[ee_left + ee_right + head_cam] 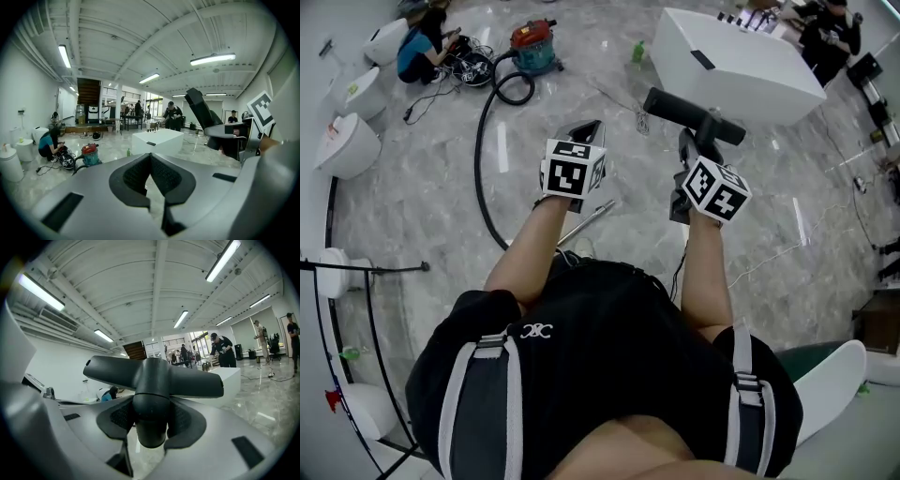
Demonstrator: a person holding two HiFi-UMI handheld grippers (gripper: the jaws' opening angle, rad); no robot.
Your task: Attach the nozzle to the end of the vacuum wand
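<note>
Clamping the nozzle (154,376) by its neck: right gripper (151,414) | nozzle crossbar just beyond the jaw tips, held off the floor (412,206) | left gripper (151,161): jaws pressed together, left of the nozzle

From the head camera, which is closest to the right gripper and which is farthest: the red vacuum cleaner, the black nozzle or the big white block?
1. The black nozzle: gripped in the right gripper itself.
2. The white block: on the floor just ahead, a bit to the right.
3. The red vacuum cleaner: far across the floor, ahead on the left.
</note>
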